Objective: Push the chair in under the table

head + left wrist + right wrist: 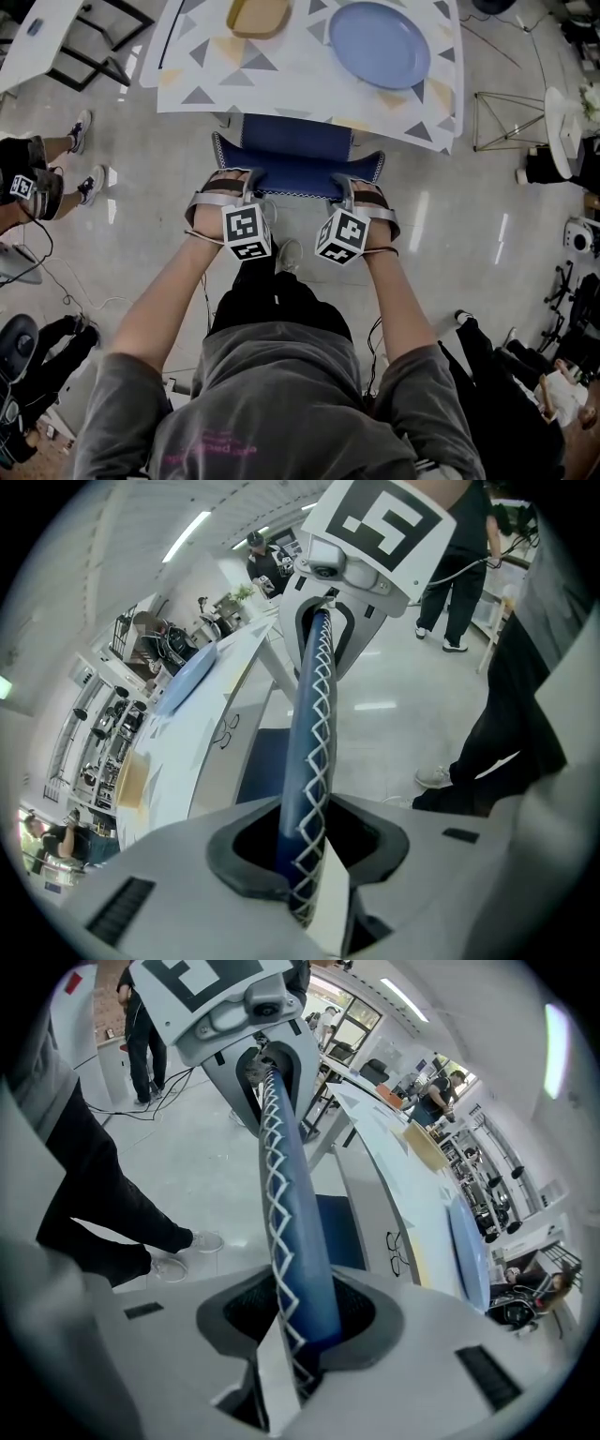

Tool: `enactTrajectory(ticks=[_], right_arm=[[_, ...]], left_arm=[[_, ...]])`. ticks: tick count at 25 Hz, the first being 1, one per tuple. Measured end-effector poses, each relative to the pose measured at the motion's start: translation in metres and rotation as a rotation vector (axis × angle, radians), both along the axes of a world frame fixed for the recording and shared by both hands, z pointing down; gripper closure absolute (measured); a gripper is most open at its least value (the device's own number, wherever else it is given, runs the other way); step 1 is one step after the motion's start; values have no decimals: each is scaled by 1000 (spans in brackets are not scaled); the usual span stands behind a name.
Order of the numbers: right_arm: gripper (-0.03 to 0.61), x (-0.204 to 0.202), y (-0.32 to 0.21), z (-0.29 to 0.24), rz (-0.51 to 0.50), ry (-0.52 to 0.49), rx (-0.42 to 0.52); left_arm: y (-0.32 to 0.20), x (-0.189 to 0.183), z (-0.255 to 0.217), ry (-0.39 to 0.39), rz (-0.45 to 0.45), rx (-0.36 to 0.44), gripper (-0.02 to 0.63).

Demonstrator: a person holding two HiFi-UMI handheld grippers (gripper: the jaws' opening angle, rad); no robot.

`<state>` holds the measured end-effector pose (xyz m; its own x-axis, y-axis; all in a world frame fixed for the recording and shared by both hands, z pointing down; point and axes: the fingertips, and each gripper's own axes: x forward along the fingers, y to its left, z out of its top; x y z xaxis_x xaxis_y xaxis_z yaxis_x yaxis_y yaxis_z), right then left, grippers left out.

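The chair point(298, 148) has a dark blue seat and a blue backrest point(298, 176) edged with white zigzag stitching. Its seat lies partly under the table point(281, 80), which carries a cloth with a triangle pattern. My left gripper point(247, 180) straddles the backrest's top edge near its left end, and my right gripper point(348, 185) near its right end. In the left gripper view the backrest point(314, 714) runs between the jaws of the left gripper point(309, 855) with dark gaps beside it. The right gripper view shows the same backrest point(291, 1204) in the right gripper point(300, 1326), also loose.
A blue plate point(380, 42) and a wooden tray point(259, 15) lie on the table. A gold wire stand point(502, 120) is at the right, a white table point(42, 37) at the far left. Bystanders' legs point(56, 164) and cables line the left and right sides.
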<state>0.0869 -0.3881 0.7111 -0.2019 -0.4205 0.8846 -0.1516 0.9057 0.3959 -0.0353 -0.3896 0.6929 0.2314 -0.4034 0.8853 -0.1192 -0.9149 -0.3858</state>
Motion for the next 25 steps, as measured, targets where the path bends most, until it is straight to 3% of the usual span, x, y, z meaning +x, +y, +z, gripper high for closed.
enactTrajectory(ticks=[8,15,25], right_arm=[[436,0,7,-1,-21,15,-23],[387,0,15,-7,-30,6,-43],[387,3,21,-32,-17,-15,24]], left_arm=[[8,2,0,-7,-13,-28,418],[15,1,-6,-15,-16,-40,383],[23,3,-26,-8,-12,1,367]])
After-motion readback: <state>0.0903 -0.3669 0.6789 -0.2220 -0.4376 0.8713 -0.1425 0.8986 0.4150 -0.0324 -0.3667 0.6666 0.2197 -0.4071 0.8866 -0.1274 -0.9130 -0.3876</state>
